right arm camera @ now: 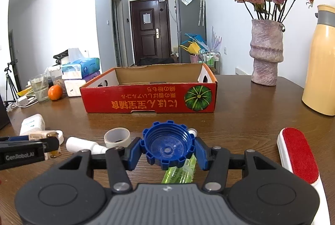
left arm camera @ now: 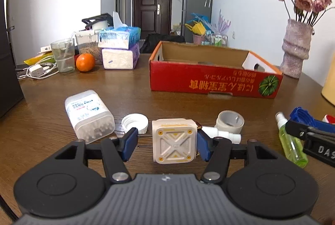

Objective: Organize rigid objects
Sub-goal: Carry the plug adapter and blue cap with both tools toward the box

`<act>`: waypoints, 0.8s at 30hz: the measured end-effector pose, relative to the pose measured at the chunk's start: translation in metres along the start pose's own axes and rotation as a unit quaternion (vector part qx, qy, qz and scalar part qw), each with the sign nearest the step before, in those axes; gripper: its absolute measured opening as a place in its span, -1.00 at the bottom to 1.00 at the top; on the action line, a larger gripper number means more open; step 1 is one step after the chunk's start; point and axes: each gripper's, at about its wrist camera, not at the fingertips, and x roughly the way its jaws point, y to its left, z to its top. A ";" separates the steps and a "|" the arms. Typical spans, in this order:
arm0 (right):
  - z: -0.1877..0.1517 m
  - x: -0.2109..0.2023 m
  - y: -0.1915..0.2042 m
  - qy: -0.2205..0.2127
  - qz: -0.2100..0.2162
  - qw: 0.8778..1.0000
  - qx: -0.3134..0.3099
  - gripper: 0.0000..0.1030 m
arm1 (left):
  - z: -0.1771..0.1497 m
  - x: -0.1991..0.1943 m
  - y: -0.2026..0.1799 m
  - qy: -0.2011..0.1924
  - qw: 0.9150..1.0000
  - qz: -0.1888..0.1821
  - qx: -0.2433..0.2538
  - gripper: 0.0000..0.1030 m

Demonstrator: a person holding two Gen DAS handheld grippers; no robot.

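Red box (right arm camera: 149,99) on brown table (right arm camera: 240,120)

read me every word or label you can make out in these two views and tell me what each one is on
"GenRobot.AI": side of the left claw, seen in the right wrist view.
"DAS", cut off by the frame edge: side of the right claw.
Red cardboard box: orange characters printed upside down, not legible.
Clear plastic box: label too blurred.

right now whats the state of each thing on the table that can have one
left tongs: shut on plug adapter, prongs on one pad
right tongs: shut on blue cap, hollow up
red cardboard box: open-topped
white cap: loose, hollow up
green spray bottle: lying down
tape roll: lying flat
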 end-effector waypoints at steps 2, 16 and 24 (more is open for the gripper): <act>0.001 -0.002 0.001 -0.004 0.002 1.000 -0.002 0.02 | 0.002 -0.005 -0.001 -0.007 1.000 -0.003 -0.001 0.17; 0.034 -0.016 0.008 -0.041 0.005 0.999 -0.008 0.02 | 0.045 -0.024 -0.014 -0.051 0.998 -0.029 -0.005 0.17; 0.062 -0.008 0.011 -0.060 0.004 0.998 0.000 0.02 | 0.073 -0.012 -0.016 -0.063 0.997 -0.030 -0.023 0.17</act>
